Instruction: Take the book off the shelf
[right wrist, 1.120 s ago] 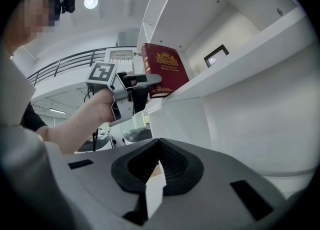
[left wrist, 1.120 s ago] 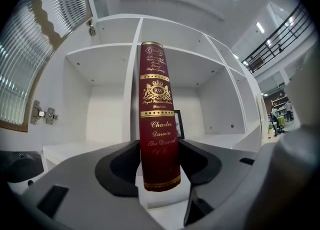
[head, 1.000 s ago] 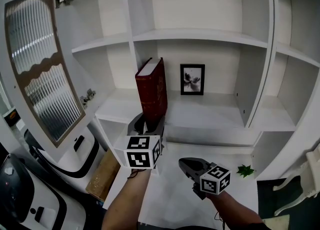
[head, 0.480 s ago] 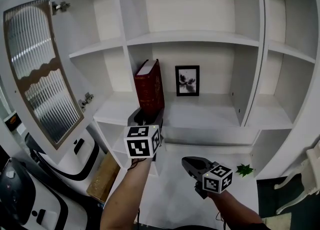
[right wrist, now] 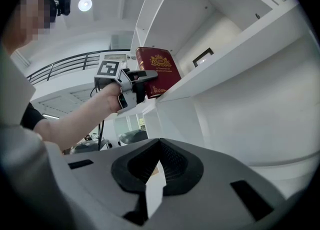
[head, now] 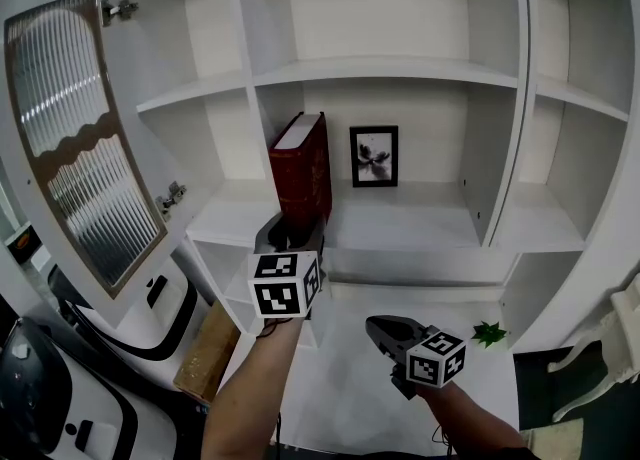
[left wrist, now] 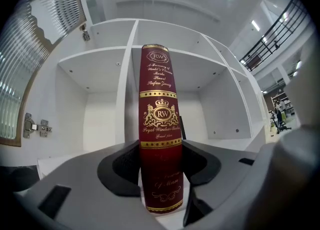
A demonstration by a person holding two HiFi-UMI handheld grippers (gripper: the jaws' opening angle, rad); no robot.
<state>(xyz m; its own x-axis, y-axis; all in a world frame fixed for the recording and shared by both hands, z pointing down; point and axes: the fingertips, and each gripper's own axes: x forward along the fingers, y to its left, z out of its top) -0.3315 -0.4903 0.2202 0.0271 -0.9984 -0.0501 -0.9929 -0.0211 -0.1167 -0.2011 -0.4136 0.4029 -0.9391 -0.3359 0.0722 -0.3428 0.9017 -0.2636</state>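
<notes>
A dark red book (head: 300,170) with gold print stands upright on the white shelf (head: 400,220), next to the divider. My left gripper (head: 293,235) points level at its spine (left wrist: 160,124). Its jaws have just been closing, with the book between them, and both pads lie against the book's lower sides. My right gripper (head: 376,327) hangs lower and to the right, below the shelf edge, shut with nothing in it (right wrist: 159,146). In the right gripper view the book (right wrist: 159,69) and the left gripper (right wrist: 141,81) show from the side.
A small framed picture (head: 374,156) leans on the back wall right of the book. A cabinet door with ribbed glass (head: 75,138) stands open at the left. Below are a cardboard box (head: 208,348) and a green plant sprig (head: 489,334).
The head view has shifted a little upward. The book stays upright between the left jaws on the shelf. The right gripper keeps its low place.
</notes>
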